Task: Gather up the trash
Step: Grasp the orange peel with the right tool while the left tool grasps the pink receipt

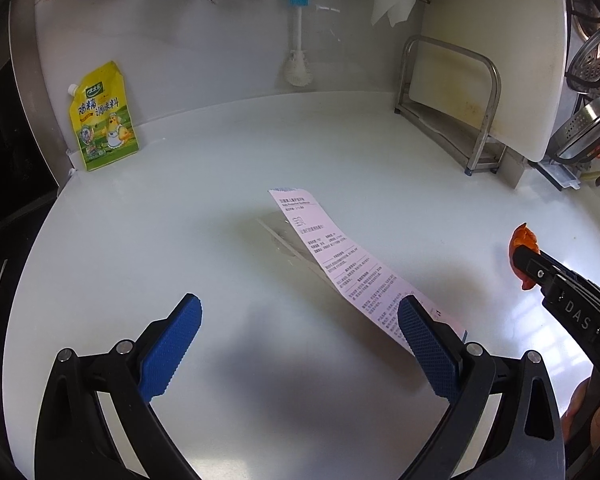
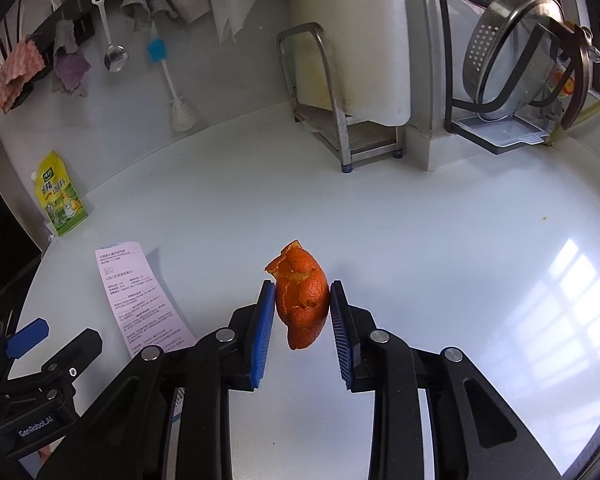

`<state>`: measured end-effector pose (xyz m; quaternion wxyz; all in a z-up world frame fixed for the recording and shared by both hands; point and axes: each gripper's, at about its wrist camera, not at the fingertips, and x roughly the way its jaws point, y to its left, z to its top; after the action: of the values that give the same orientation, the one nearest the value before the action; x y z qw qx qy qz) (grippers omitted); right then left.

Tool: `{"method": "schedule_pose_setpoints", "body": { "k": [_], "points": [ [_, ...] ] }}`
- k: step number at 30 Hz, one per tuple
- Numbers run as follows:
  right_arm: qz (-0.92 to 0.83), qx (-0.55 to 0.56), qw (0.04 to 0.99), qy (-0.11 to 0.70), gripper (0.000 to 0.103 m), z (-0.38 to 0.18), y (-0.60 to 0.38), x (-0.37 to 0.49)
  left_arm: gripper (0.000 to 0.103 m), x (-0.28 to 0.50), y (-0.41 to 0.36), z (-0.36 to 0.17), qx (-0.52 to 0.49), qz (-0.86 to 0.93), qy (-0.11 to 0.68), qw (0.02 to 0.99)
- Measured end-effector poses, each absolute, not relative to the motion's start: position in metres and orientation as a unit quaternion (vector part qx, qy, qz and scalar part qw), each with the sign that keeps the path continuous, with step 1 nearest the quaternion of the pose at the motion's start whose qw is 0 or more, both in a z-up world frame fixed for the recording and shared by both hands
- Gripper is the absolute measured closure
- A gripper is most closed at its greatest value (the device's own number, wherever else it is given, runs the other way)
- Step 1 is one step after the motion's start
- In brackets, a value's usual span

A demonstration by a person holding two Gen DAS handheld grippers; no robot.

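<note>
A glossy white tabletop [image 2: 440, 240] runs to a wall hung with cloths; a pink receipt [image 2: 140, 296] lies flat on it. The right gripper [image 2: 302, 296], angled downward, pinches an orange peel [image 2: 304, 300]. The left gripper [image 1: 300, 332] hovers spread wide beside the receipt

Counter [image 2: 420, 216] open — rack [image 2: 324, 92] blocks the back.
</note>
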<state>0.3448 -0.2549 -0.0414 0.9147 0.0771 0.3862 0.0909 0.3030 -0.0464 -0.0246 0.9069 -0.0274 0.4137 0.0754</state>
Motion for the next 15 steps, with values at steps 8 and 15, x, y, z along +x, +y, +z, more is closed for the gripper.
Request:
{"method": "schedule_pose_setpoints", "body": {
  "k": [8, 15],
  "points": [
    [0.076, 0.111, 0.919, 0.372, 0.076, -0.032, -0.289, 0.343, 0.006, 0.33, -0.062, -0.035, -0.058, 0.094, 0.474, 0.874],
    [0.074, 0.162, 0.914, 0.364, 0.076, -0.026, -0.32, 0.34, 0.006, 0.352, -0.069, -0.038, -0.09, 0.12, 0.495, 0.856]
  ]
}}
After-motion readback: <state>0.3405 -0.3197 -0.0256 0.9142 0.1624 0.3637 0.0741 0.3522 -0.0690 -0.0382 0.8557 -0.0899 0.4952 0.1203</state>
